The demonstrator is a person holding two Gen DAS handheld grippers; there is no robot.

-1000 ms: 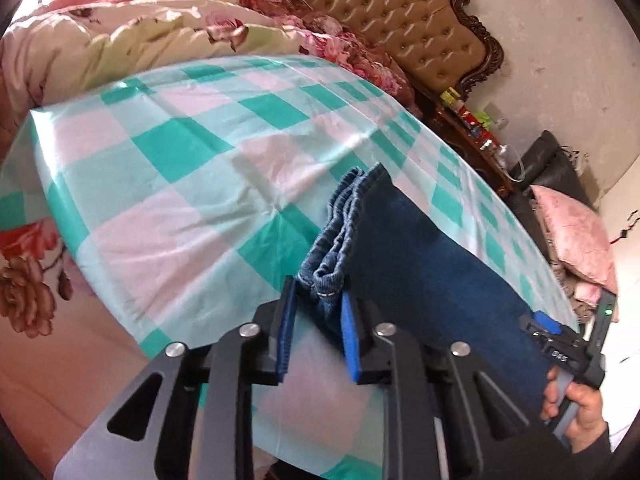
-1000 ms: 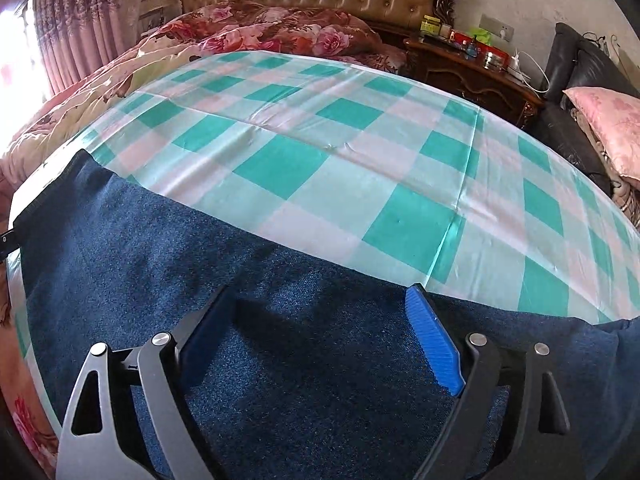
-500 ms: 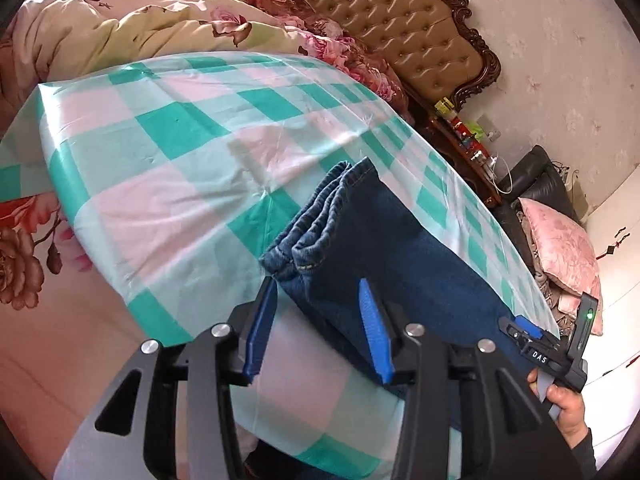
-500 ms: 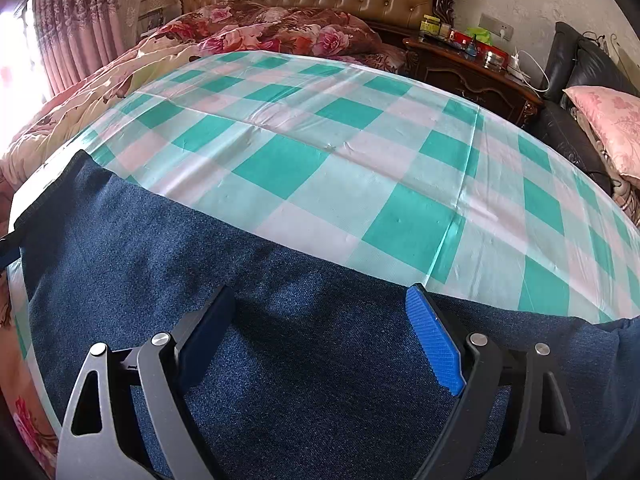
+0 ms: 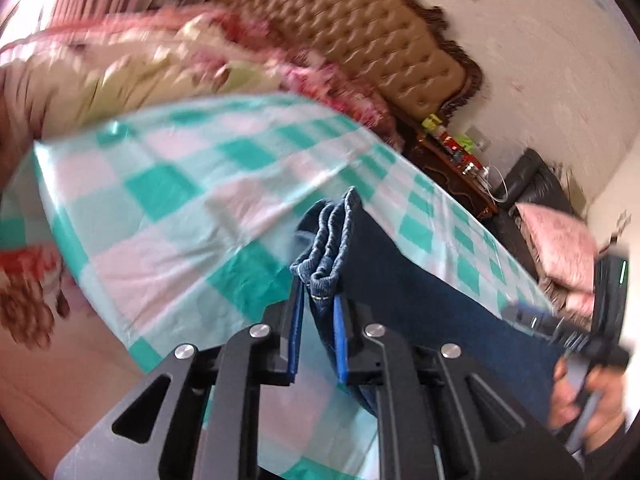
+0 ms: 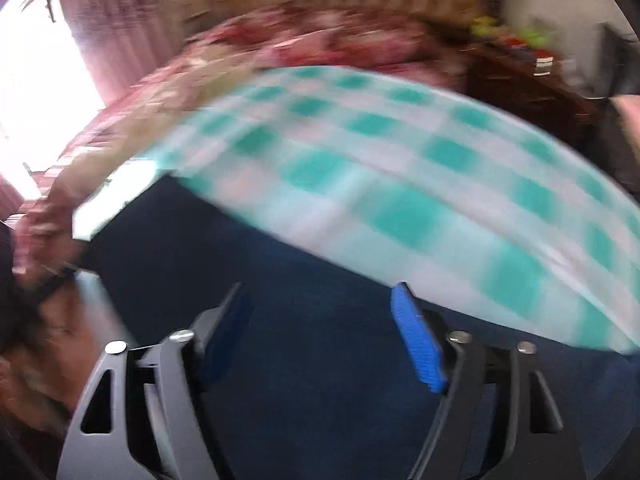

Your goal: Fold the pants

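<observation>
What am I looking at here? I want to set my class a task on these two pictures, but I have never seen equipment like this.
No robot here: a person holds a two-finger gripper in each hand, and each gripper carries a camera looking along its fingers. One picture is from the left gripper, the other from the right gripper. Both are blurred. Dark blue jeans lie on a green-and-pink checked sheet spread over a bed. The left gripper's jaws have just been closing and now pinch a bunched end of the jeans. The right gripper's jaws stand wide open over the denim, holding nothing. In the left view, a hand holding the other gripper shows at the right edge.
</observation>
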